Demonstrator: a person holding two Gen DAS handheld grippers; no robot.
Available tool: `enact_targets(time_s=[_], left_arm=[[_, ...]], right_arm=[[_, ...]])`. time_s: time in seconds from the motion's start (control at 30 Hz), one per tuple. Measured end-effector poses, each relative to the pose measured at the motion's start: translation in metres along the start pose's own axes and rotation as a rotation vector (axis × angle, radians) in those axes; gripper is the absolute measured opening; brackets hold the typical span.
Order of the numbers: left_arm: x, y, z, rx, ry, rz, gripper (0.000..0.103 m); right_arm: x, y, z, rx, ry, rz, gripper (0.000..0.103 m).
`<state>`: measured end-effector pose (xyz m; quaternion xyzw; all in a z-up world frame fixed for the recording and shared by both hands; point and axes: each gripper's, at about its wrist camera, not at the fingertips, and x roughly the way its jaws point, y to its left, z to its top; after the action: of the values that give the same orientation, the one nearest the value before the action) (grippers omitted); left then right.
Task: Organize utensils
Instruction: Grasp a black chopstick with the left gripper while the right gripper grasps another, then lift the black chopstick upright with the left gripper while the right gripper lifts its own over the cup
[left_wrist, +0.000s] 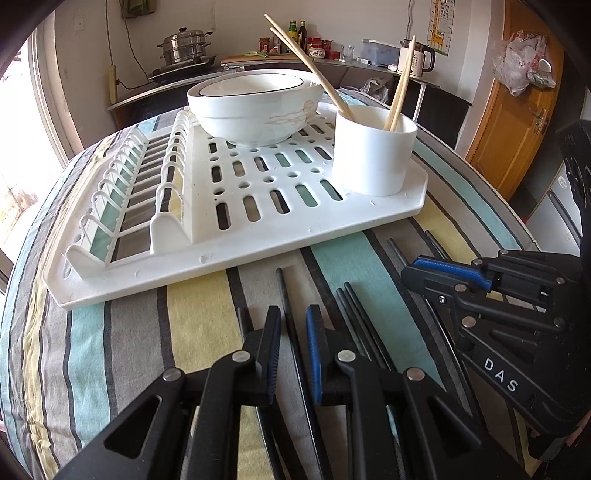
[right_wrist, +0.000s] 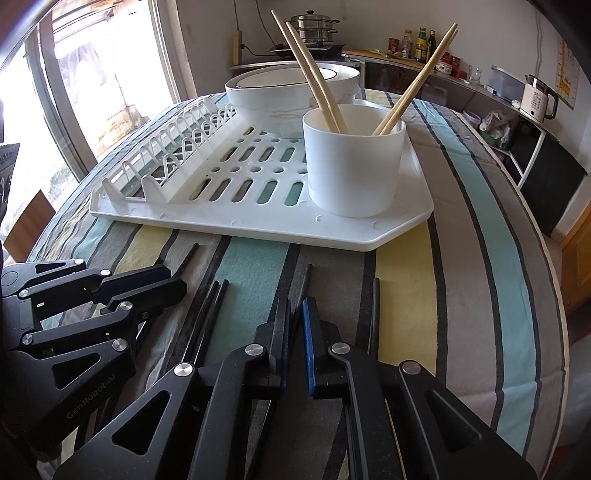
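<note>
A table covered with a striped cloth (right_wrist: 461, 266) in grey, teal and pale yellow fills both views. Nearest the cameras, several black chopsticks (right_wrist: 207, 310) are laid loose on the cloth, pointing toward the rack. The left gripper (left_wrist: 291, 325) is lowered over one black chopstick (left_wrist: 282, 291), which runs up between its blue-padded fingers; the jaws are drawn close about it, though contact of the pads cannot be made out for certain. The right gripper (right_wrist: 295, 314) is clenched likewise, with a black chopstick (right_wrist: 304, 284) seen in the narrow slit between its fingers. The two tools are held side by side, each visible at the edge of the other's view. Beyond them a white dish rack (left_wrist: 258, 251) is set on the cloth. On its near right corner a white cup (right_wrist: 354, 158) is stood, with four wooden chopsticks (right_wrist: 314, 74) leaned inside. Behind it stacked white bowls (left_wrist: 255, 107) are placed. A kitchen counter with a steamer pot (left_wrist: 186, 46) and a kettle (right_wrist: 537, 98) is seen farthest back.
</note>
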<state>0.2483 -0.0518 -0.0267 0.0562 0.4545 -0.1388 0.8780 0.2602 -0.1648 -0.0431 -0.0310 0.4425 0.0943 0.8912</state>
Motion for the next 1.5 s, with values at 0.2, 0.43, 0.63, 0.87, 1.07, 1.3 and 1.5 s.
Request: enact_targets(time_s=[0.2,0.43,0.63,0.87,1.07,1.3,1.5], left_arm=[[0.001,-0.001,0.003,-0.003,0.010,-0.017,0.006],[-0.016,-0.002,0.009,-0.014,-0.028,-0.038,0.006],[-0.050,0.003,0.019,-0.032,-0.101,-0.052,0.005],[-0.104,0.008,0.028,-0.047,-0.217,-0.060,0.005],[-0.141,0.006,0.030,-0.042,-0.301,-0.065,0.005],[-0.168,0.008,0.013,-0.060,-0.366,-0.087,0.005],[-0.193,0.017,-0.014,-0.097,-0.420,-0.100,0.005]], right_arm=[[-0.005,-0.002,0.001,0.011,-0.011,0.025,0.005],[-0.030,-0.006,0.007,0.024,-0.071,0.049,0.005],[-0.068,-0.011,0.015,0.036,-0.160,0.065,0.005],[-0.122,-0.012,0.020,0.040,-0.295,0.082,0.005],[-0.159,-0.006,0.016,0.027,-0.391,0.095,0.004],[-0.180,-0.007,-0.003,0.022,-0.444,0.106,0.004],[-0.193,-0.012,-0.018,0.030,-0.466,0.107,0.004]])
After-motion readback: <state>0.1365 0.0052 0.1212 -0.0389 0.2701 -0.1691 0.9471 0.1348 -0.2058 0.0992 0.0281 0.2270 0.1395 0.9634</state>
